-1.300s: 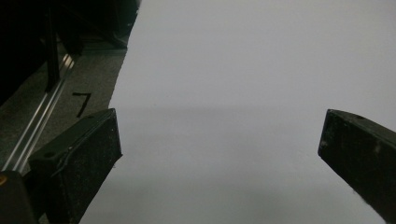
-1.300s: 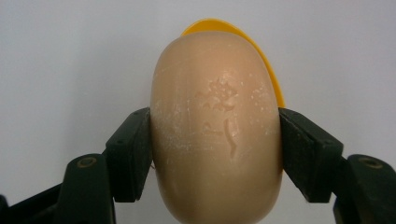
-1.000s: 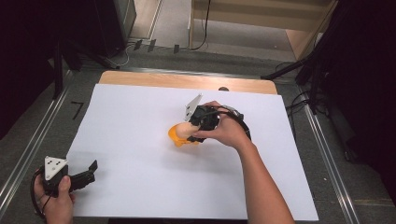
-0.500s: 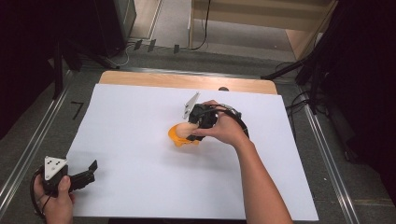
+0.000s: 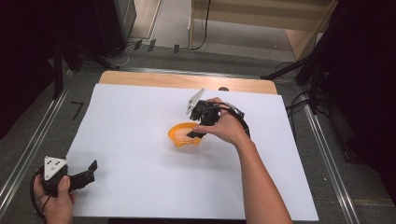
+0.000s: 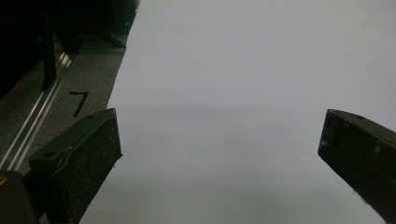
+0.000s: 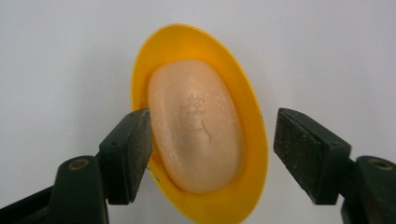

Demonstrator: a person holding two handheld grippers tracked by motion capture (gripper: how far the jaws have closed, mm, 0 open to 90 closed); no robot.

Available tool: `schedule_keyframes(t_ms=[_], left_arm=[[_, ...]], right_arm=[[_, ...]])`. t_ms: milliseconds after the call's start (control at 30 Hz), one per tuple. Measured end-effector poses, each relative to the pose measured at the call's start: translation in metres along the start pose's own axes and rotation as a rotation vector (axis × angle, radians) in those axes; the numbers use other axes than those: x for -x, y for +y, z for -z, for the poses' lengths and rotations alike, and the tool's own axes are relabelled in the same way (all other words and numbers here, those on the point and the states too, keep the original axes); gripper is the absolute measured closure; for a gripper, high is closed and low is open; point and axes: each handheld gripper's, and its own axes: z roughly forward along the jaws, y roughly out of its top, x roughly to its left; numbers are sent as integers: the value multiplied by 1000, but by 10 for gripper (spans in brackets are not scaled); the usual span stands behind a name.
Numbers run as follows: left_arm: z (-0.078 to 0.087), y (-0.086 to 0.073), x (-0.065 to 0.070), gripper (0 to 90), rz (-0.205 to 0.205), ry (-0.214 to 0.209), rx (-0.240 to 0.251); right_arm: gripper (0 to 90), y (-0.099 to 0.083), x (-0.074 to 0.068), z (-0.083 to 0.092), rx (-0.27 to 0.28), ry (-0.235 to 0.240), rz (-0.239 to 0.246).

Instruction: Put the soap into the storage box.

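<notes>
Right gripper (image 7: 212, 154) above the middle of the counter (image 5: 140, 121), pointing down, jaws spread and just opened wider. Between them, seen from the right gripper view, a pale peach soap bar (image 7: 196, 126) lying in a yellow dish (image 7: 254, 140). Left jaw close against the bar's long side and overlapping the dish rim; whether it touches the bar, hard to tell. Right jaw clear of both, a strip of white paper showing between its pad and the rim. Bar lengthwise in the dish, a faint stamped mark on its top face. No pinch on soap or dish.

From the high view, right gripper (image 5: 196, 131) at the right edge of the yellow dish (image 5: 180, 136), the dish resting on the white paper near the counter's centre, a little to the far side. Right hand (image 5: 229, 128) wrapped around the gripper body.

Left gripper (image 5: 91, 170) at the near left corner of the counter, well apart from the dish, held in the left hand (image 5: 56, 193). Jaws spread wide in the left gripper view, nothing but white paper between them (image 6: 219, 154).
</notes>
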Motion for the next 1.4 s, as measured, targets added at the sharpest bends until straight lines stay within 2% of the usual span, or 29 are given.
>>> schedule_keyframes(t_ms=[100,200,300,400,500,600,867,967,1033,1100,1333,1400], left_arm=[[0,0,0,0,-2,1,-1],[0,0,0,0,-3,1,-1],[0,0,1,0,-4,2,0],[0,0,1,0,-6,6,-2],[0,0,1,0,-7,7,-3],[0,0,1,0,-9,7,-2],[0,0,2,0,-9,7,1],[0,0,2,0,-14,9,-1],[0,0,2,0,-14,9,1],[0,0,2,0,-16,9,-1],[0,0,3,0,-22,12,2],[0,0,3,0,-23,13,3]], right_arm=[[228,-6,0,7,46,-7,-39],[191,-15,-2,13,78,-45,-89],[136,-27,-4,19,106,-100,-149],[112,-37,-9,25,131,-179,-202],[0,-48,-12,29,148,-177,-251],[0,-62,-20,34,184,-207,-297],[0,-88,-36,40,249,-254,-360],[0,-103,-44,43,266,-266,-384],[0,-107,-46,44,268,-266,-392],[0,-114,-51,47,290,-290,-400],[0,-142,-65,57,358,-343,-470],[0,-150,-69,59,366,-345,-487]])
